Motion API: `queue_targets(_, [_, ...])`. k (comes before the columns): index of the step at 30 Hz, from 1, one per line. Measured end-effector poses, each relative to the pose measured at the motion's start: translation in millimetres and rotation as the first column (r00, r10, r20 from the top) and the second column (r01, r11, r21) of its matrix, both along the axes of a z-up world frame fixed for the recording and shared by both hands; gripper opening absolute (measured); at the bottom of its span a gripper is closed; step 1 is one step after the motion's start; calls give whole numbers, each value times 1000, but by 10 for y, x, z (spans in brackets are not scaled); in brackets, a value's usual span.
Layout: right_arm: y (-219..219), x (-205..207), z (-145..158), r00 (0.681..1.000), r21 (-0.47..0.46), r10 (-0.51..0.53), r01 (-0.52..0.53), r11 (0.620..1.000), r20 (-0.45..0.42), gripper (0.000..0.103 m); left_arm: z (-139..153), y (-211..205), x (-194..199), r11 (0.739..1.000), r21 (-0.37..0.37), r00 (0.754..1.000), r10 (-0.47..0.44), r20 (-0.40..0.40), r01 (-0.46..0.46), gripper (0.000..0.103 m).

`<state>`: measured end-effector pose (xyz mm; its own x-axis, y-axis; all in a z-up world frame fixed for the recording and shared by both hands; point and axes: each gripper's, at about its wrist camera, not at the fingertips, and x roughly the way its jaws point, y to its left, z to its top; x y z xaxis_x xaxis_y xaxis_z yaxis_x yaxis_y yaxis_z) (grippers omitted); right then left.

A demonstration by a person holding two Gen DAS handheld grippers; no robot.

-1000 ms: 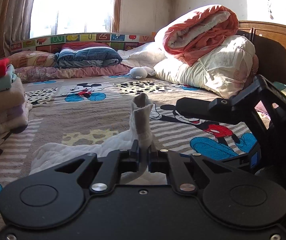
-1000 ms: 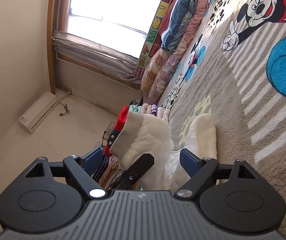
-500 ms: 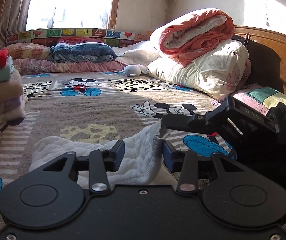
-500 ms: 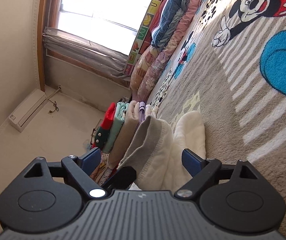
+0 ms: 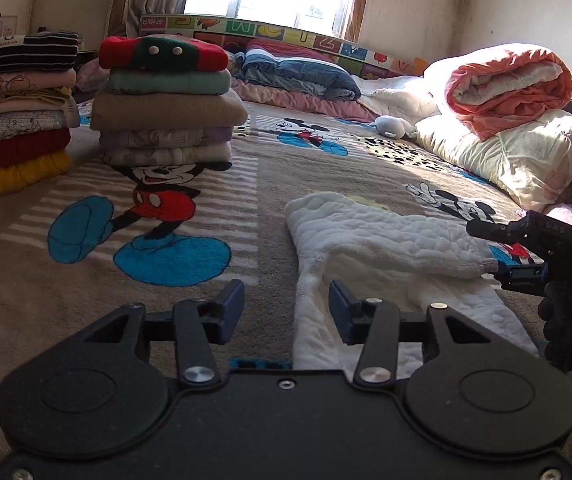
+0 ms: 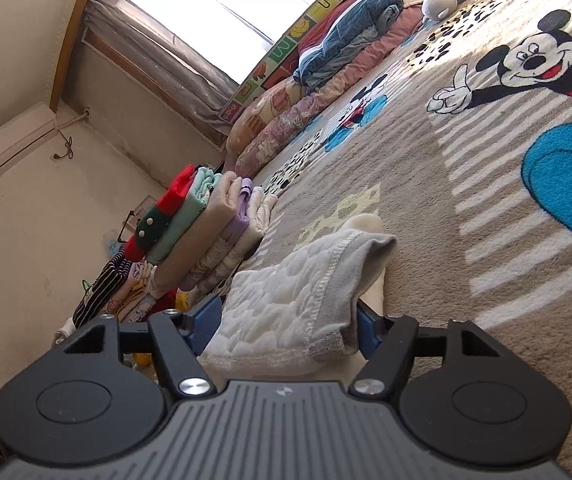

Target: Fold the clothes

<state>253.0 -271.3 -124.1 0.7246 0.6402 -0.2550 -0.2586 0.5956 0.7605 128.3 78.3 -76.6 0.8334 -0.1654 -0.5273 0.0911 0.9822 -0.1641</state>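
A white quilted garment (image 5: 381,248) lies on the Mickey Mouse bed blanket (image 5: 166,248), its top part folded over the lower part. My left gripper (image 5: 286,312) is open and empty, just above the garment's near left edge. My right gripper (image 6: 286,320) is open, with the garment's folded edge (image 6: 297,300) lying loose between its jaws. The right gripper also shows in the left wrist view (image 5: 525,248) at the garment's right edge.
Two stacks of folded clothes stand on the bed: one topped red and green (image 5: 166,100), one topped with black stripes (image 5: 18,112). Rolled quilts (image 5: 505,120), pillows (image 5: 297,76) and a small plush toy (image 5: 393,126) lie at the far side.
My left gripper opened, let go of the garment and turned left. The garment dropped flat, folded over. The right gripper lowered with it and stays open.
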Motion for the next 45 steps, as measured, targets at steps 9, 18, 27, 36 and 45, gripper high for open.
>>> queue_targets(9, [37,-26,161,996,-107,-35,45,993,85,16,-255,-105,-316,1000,-4,990,-27,-136,26,43])
queue_targets(18, [181,98,470,990,-209,-5,35,977,139,8,-132,-513,-405,992,102,996,-69,-54,74,10])
queue_targets(27, [145,443,1004,983,-315,-7,65,947,184,8,-206,-848,-360,974,153,985,-155,-69,164,7])
queue_targets(36, [96,656,978,988,-389,-61,114,914,145,8,-318,-916,-287,975,121,980,-174,-98,186,6])
queue_targets(45, [-27,767,610,988,-416,-148,153,897,46,8,-390,-783,-202,981,-25,974,-196,-116,194,7])
